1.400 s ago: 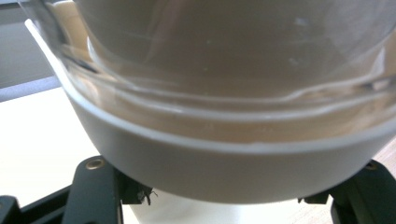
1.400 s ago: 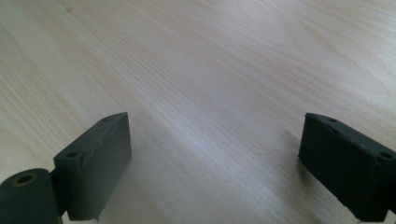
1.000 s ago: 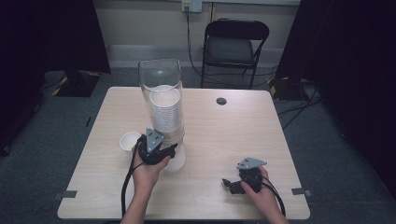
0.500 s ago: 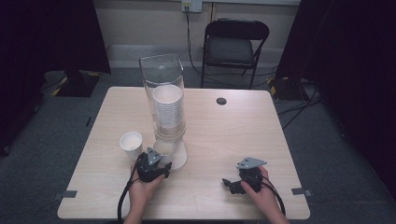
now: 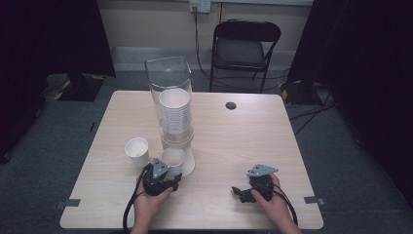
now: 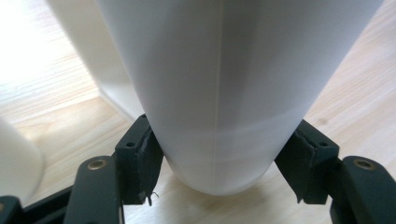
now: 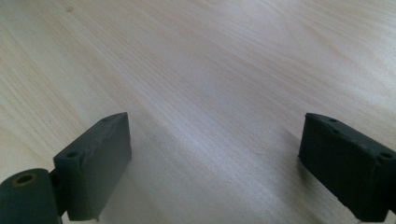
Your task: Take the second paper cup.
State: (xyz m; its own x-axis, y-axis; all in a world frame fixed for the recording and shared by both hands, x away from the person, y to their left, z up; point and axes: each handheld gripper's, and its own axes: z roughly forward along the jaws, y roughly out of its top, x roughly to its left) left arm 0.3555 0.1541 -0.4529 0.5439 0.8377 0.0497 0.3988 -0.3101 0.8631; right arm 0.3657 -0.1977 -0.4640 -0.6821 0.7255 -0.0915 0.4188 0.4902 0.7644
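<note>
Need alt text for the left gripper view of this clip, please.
A white paper cup stands upright between the left tongs, whose two black pads press against its lower sides just above the wooden table. The white base of the cup dispenser rises behind the cup, and the edge of another cup shows at left.

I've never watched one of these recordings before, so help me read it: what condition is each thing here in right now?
Left gripper: jaws closed against a white paper cup, upright.
Right gripper: open, holding nothing, low over the table.
Cup dispenser: clear tube, upright, partly filled by a stack of cups.
Second paper cup: upright on the table, standing apart, mouth up.
Folding chair: unfolded, unoccupied.
</note>
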